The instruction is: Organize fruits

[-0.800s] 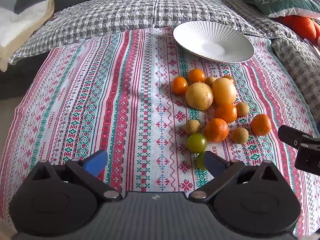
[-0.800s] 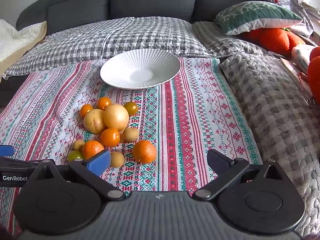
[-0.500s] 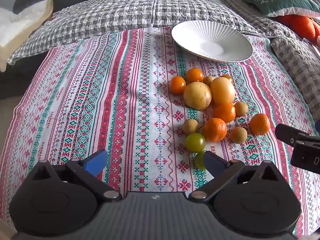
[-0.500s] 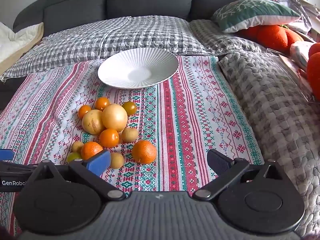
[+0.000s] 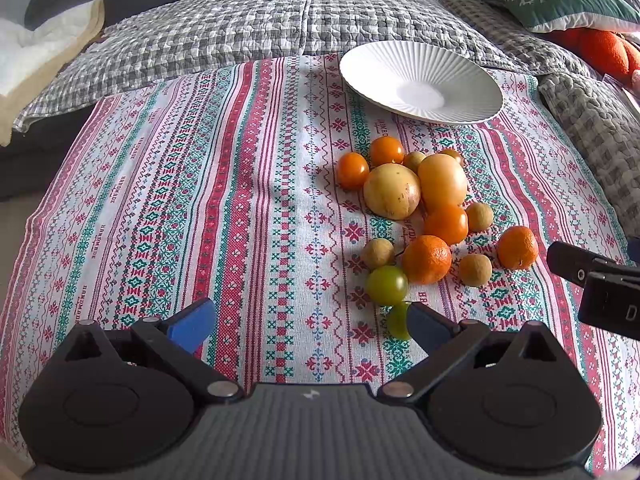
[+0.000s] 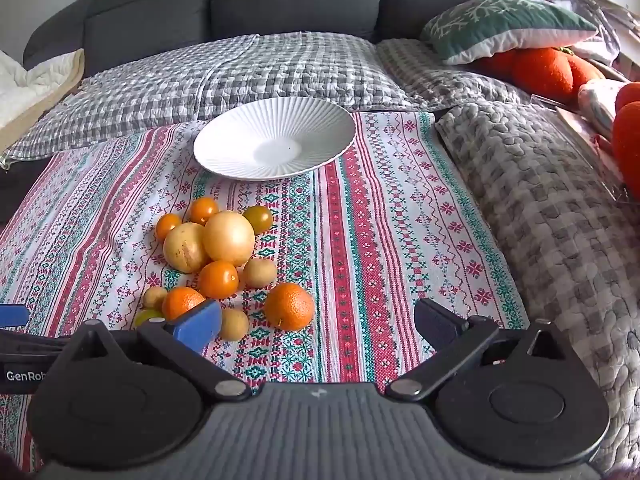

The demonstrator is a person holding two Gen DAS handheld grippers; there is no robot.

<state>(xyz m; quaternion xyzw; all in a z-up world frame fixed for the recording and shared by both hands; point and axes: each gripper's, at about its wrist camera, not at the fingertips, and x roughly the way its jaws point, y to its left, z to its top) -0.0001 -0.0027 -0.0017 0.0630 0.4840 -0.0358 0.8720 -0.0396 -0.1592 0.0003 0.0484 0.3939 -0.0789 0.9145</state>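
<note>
Loose pile of orange, yellow and green round fruits (image 5: 420, 216) on striped woven cloth (image 5: 224, 184), near of empty white ribbed plate (image 6: 276, 140). Left gripper (image 5: 308, 320), right gripper (image 6: 316, 322): both released, empty. Risk: nudging pile; round fruits roll off.

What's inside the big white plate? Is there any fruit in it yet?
Nothing. The white plate shows only its bare ribbed surface all the way across, and nothing covers any part of it. All the fruit lies on the striped cloth in front of it.
</note>
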